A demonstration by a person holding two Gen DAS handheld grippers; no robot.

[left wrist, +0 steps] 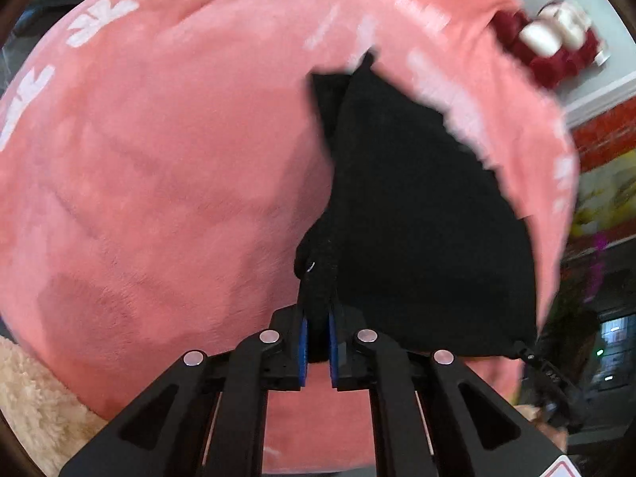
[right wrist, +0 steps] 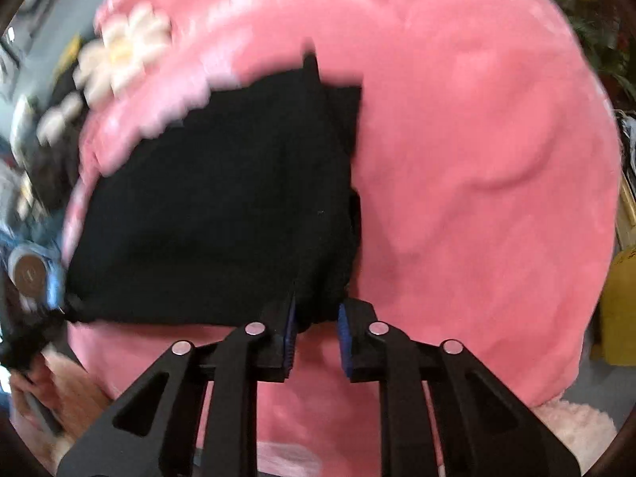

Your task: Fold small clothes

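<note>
A small black garment (left wrist: 417, 214) is held up over a pink fleece blanket (left wrist: 159, 167). My left gripper (left wrist: 317, 342) is shut on the garment's near left corner, with cloth bunched between its blue pads. In the right wrist view the same black garment (right wrist: 222, 206) hangs to the left, and my right gripper (right wrist: 316, 338) is shut on its near right corner. The garment stretches between the two grippers. The other gripper shows at each view's lower edge, the right one in the left wrist view (left wrist: 544, 373) and the left one in the right wrist view (right wrist: 35, 334). Both views are motion-blurred.
The pink blanket (right wrist: 477, 183) with white flower prints fills both views. A red and white plush item (left wrist: 556, 47) lies at its far right edge, and a white daisy cushion (right wrist: 123, 51) at the far left. Cream fluffy fabric (left wrist: 35, 393) lies near me.
</note>
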